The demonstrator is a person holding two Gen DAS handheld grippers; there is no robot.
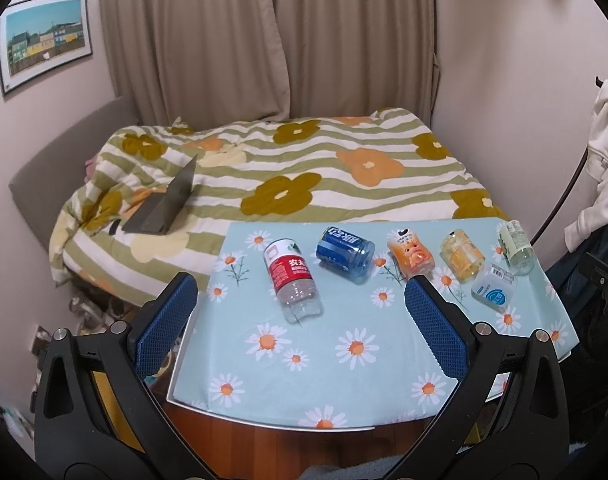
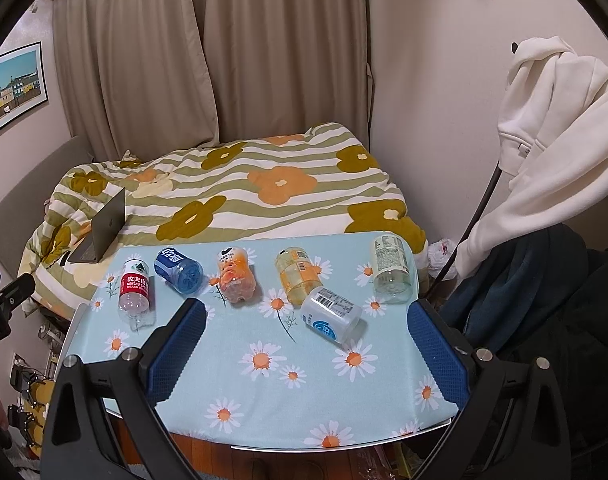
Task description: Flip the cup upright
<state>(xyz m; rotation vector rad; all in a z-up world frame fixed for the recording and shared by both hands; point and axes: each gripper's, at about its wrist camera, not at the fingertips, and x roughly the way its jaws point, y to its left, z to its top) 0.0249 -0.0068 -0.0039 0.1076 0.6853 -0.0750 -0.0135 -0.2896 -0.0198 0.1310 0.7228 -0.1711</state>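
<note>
Several cut-bottle cups lie on their sides on the daisy-print table [image 1: 344,380] [image 2: 304,400]. From left: a red-label cup [image 1: 291,276] [image 2: 135,290], a blue cup [image 1: 344,250] [image 2: 179,268], an orange cup [image 1: 410,256] [image 2: 235,276], a yellow cup [image 1: 462,256] [image 2: 297,276], a white-blue cup [image 1: 494,286] [image 2: 332,314] and a green-label cup [image 1: 516,246] [image 2: 392,270]. My left gripper [image 1: 299,304] is open and empty, near the red-label cup. My right gripper [image 2: 308,328] is open and empty, near the white-blue cup.
A bed with a flowered quilt [image 1: 287,176] [image 2: 239,192] lies behind the table, with an open laptop [image 1: 163,208] [image 2: 101,228] on it. A white hoodie [image 2: 556,128] hangs at the right. Curtains [image 1: 263,40] cover the back wall.
</note>
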